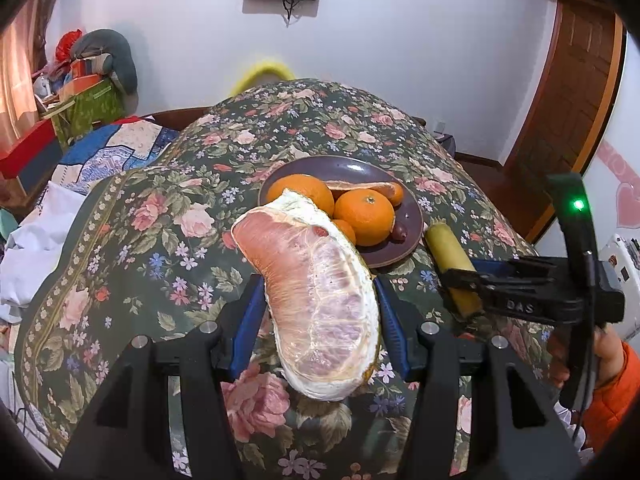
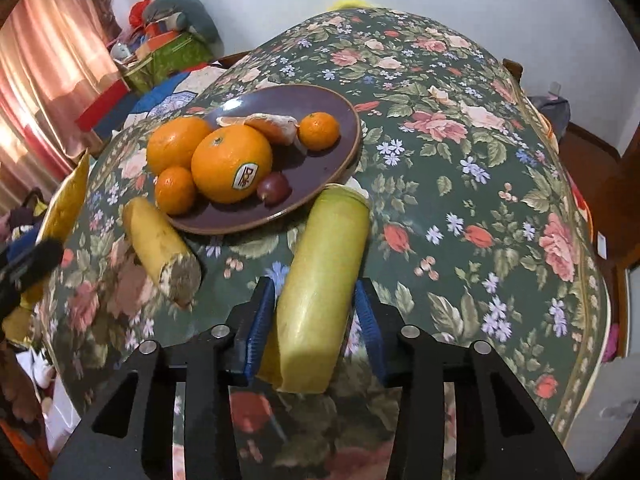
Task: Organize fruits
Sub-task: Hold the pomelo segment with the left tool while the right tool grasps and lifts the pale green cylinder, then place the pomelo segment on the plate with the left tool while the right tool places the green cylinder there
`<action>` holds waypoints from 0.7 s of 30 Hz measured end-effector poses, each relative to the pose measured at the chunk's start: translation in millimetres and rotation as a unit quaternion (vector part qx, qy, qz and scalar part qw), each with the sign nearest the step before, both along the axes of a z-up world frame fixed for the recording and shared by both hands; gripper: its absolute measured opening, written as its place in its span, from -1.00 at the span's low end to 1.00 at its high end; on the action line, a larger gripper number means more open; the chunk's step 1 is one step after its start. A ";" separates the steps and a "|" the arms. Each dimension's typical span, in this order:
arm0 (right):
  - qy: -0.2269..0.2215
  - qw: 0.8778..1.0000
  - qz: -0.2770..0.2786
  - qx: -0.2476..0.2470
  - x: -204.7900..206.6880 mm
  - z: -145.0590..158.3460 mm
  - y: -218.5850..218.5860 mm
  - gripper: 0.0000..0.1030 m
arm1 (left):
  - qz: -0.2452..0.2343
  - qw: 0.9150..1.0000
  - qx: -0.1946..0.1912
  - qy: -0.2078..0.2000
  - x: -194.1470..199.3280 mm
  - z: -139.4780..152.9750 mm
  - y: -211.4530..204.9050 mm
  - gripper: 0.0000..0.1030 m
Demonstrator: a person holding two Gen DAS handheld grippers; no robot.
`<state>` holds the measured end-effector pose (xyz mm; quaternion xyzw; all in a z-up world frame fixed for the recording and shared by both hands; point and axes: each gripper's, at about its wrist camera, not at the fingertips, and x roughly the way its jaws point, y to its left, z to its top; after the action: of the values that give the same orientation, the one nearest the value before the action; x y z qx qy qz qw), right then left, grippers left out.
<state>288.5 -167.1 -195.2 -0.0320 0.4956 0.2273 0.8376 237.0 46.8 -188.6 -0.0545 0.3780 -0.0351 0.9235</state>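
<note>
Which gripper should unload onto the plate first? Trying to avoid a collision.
Probably left. Its pomelo wedge already overhangs the plate, though oranges crowd that side. The right gripper holds its yellow-green stalk just short of the rim.

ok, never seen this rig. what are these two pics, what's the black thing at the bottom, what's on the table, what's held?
No robot here: a person holds a two-finger claw in each hand, each with a fisheye camera looking along its fingers.

The left view shows the left claw closed on a peeled pomelo segment; the right claw shows from the side.

The right view shows the right claw around a yellow-green cut stalk piece; whether it squeezes is unclear.

On the floral tablecloth sits a purple plate with oranges, small mandarins, peeled segments and a small dark fruit. A second cut stalk piece lies beside it.
</note>
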 end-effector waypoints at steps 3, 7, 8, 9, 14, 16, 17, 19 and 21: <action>0.020 0.999 -0.015 0.032 8.7 -3.0 -7.7 -0.27 | 0.002 1.000 -0.004 0.001 3.3 0.7 1.2 0.04; 0.032 0.997 -0.038 0.062 20.1 -9.0 -9.6 -0.27 | 0.001 1.000 0.001 0.003 6.9 0.8 0.3 0.05; 0.033 0.997 -0.037 0.062 21.8 -10.3 -7.4 -0.27 | 0.001 1.000 0.003 0.003 7.8 0.8 -0.2 0.05; 0.031 0.997 -0.036 0.061 22.0 -10.7 -5.1 -0.27 | 0.000 1.000 0.005 0.004 8.7 0.7 -0.8 0.05; 0.007 0.998 -0.035 0.049 15.6 -7.8 -2.3 -0.29 | -0.001 1.000 0.008 0.003 12.7 1.6 -2.4 0.05; 0.000 0.998 -0.035 0.053 12.5 -4.8 -4.3 -0.31 | -0.003 1.000 0.008 0.002 14.2 3.0 -3.2 0.05; -0.005 0.998 -0.036 0.053 11.0 -2.7 -5.1 -0.32 | -0.004 1.000 0.008 0.000 15.2 3.9 -3.6 0.05; -0.016 0.998 -0.037 0.054 8.5 1.3 -7.1 -0.33 | -0.002 1.000 0.009 -0.004 18.5 6.0 -3.7 0.05; -0.022 0.997 -0.037 0.064 6.9 7.0 -9.3 -0.33 | 0.000 1.000 0.004 -0.007 24.1 7.5 -3.0 0.05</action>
<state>295.4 -176.4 -188.2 0.0349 0.4627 0.2265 0.8564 261.1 43.7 -181.0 -0.0505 0.3716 -0.0343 0.9264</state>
